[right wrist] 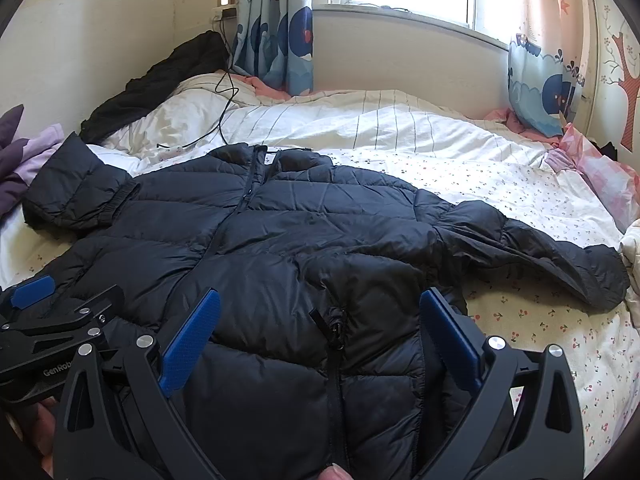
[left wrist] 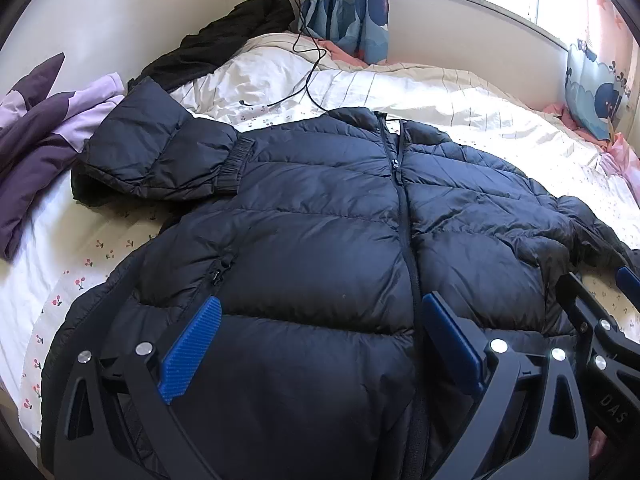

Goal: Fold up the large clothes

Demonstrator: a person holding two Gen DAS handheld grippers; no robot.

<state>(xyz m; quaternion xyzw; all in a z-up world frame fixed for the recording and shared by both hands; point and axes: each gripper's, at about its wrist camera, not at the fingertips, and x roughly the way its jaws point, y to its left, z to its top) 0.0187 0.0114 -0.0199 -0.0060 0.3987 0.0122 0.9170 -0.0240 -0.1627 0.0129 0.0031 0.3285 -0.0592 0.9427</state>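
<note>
My jacket (left wrist: 320, 216) lies front up across the bed (left wrist: 500, 120), collar toward the far edge, hem at the near edge under my tongs. Its left sleeve (left wrist: 160, 156) folds inward; the right sleeve (right wrist: 540, 248) stretches outward. A cable (left wrist: 308, 64) trails behind the collar.

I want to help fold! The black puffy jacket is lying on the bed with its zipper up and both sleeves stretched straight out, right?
Not quite. The jacket lies zipper up on the bed, but only one sleeve stretches out; the other sleeve is folded in, as the left wrist view shows.
</note>
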